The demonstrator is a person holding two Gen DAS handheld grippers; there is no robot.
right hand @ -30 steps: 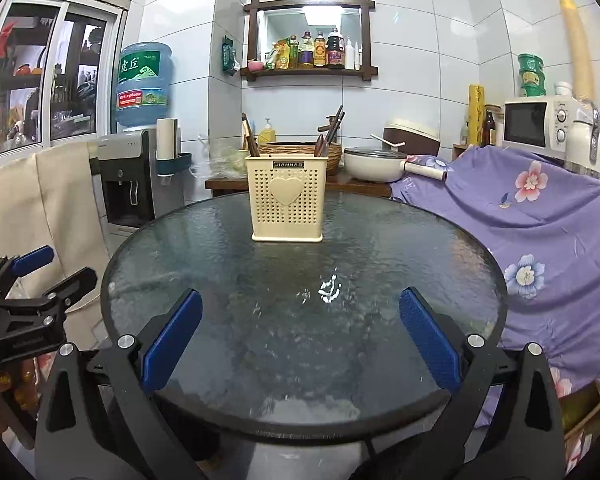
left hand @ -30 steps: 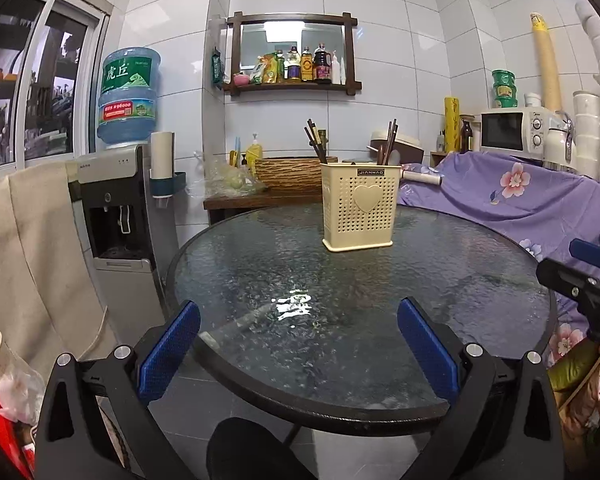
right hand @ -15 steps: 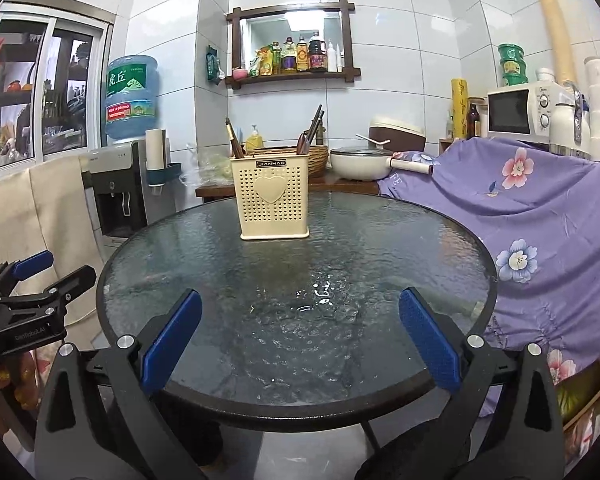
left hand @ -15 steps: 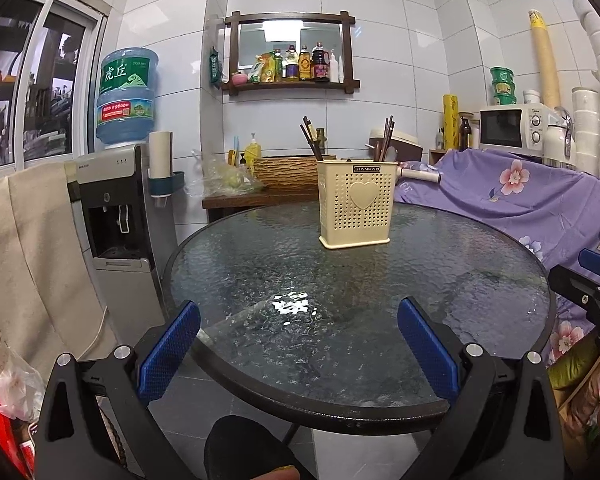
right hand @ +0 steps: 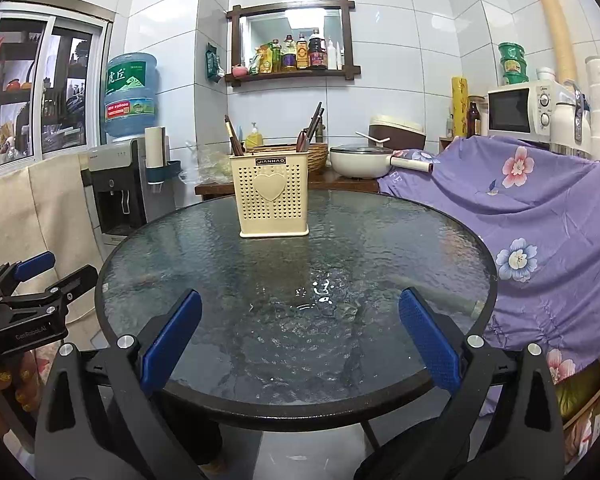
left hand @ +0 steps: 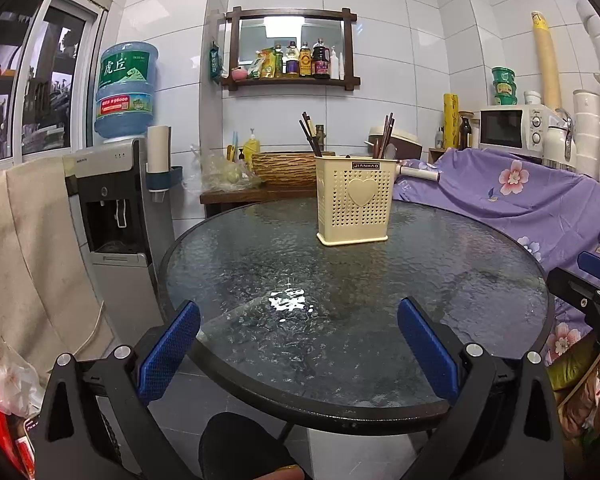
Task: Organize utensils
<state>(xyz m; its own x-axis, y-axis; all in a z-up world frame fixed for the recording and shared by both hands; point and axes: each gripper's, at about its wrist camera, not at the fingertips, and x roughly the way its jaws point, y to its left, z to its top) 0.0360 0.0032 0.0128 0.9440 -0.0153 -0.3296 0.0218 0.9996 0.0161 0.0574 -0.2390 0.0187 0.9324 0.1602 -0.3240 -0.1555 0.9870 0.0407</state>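
A cream perforated utensil holder (left hand: 354, 202) (right hand: 273, 196) with a heart on its front stands upright on the far half of a round glass table (left hand: 260, 264) (right hand: 380, 248). Dark chopsticks (left hand: 310, 132) (right hand: 314, 122) and other brown utensils stick out of its top. My left gripper (left hand: 298, 348) hangs open over the table's near edge, nothing between its blue pads. My right gripper (right hand: 300, 344) is open too, also empty, at the near edge. Each gripper shows at the side of the other's view: the right one (left hand: 588, 284) and the left one (right hand: 40, 276).
A water dispenser (left hand: 116, 216) with a blue bottle stands left of the table. A purple flowered cloth (right hand: 540, 208) covers furniture on the right, a microwave (right hand: 528, 110) behind it. A low wooden bench holds a basket (left hand: 284, 168) and a white pan (right hand: 360, 162).
Both grippers have drawn back and lowered slightly, so the holder looks a little farther. Both stay open and empty; the holder has not moved.
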